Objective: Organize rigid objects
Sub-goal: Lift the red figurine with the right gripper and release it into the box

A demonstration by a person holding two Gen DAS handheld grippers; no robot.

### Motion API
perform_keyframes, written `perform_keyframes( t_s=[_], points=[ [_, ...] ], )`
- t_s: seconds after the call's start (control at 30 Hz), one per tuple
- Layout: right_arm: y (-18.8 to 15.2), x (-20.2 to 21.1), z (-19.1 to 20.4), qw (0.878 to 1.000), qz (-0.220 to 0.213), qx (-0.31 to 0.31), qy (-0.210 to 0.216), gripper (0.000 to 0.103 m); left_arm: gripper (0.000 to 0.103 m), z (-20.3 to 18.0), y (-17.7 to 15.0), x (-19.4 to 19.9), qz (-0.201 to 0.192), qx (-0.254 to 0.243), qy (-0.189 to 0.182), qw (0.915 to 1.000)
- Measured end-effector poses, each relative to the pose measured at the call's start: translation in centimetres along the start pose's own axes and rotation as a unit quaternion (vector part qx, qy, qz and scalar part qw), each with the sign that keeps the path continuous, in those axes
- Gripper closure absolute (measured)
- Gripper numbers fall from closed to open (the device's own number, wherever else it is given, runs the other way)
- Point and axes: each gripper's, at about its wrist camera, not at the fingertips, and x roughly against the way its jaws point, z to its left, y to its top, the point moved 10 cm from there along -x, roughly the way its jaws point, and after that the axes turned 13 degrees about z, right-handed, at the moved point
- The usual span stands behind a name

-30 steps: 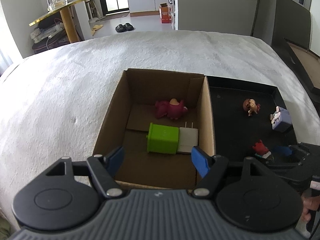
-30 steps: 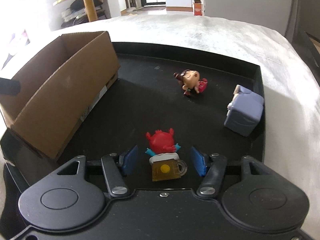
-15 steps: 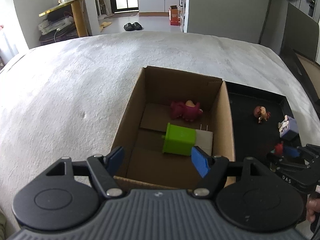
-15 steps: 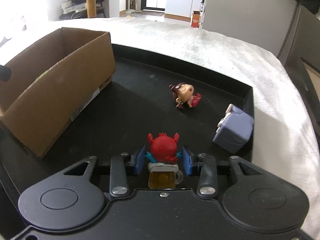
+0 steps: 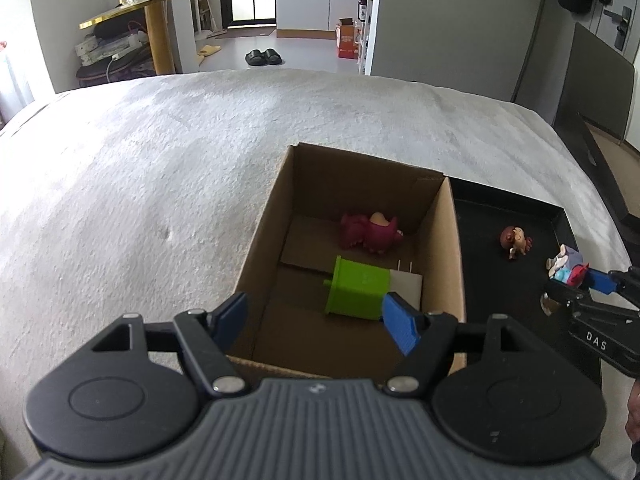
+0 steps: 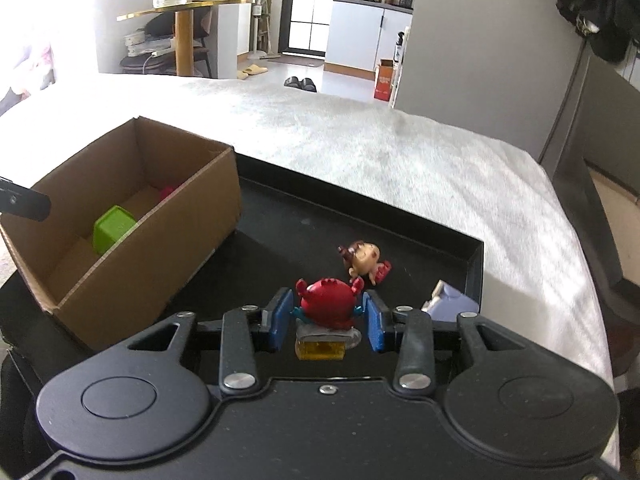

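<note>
Two containers sit side by side on the pale bed cover: a cardboard box (image 5: 360, 240) and, touching the box's right wall, a black tray (image 6: 400, 224). Inside the box lie a green block (image 5: 358, 290), a white plug adapter (image 5: 406, 286) against the block, and a dark-pink figure (image 5: 370, 232) toward the box's far wall. Right of the box, on the tray floor, rest a lavender cube toy (image 6: 452, 304) and a small brown-haired figure (image 6: 362, 258).

The step in hand looks like the carry: the right gripper (image 6: 326, 316) has its fingers (image 6: 280, 316) pinching a red crab figure on a yellow mug base (image 6: 326, 308), right of the box and seemingly clear of the tray floor. The left gripper (image 5: 314, 318) hangs over the box's near edge, fingers spread and holding nothing.

The next move likely calls for raising the crab above the box's right wall, crossing over it, and releasing over a free patch of the box floor, clear of the left gripper.
</note>
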Motion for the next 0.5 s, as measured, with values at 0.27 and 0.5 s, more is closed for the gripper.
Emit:
perform_keyframes(
  t_s=[0.27, 0.5],
  points=[
    [2.1, 1.1, 1.5, 0.999, -0.006, -0.028, 0.013, 0.065, 0.030, 1.4, 0.0, 0.0, -0.004, 0.012, -0.011, 0.9999],
    [4.8, 2.6, 4.2, 0.999, -0.028, -0.035, 0.027, 0.065, 0.030, 3.1, -0.1, -0.1, -0.009, 0.030, -0.021, 0.9993]
  ],
)
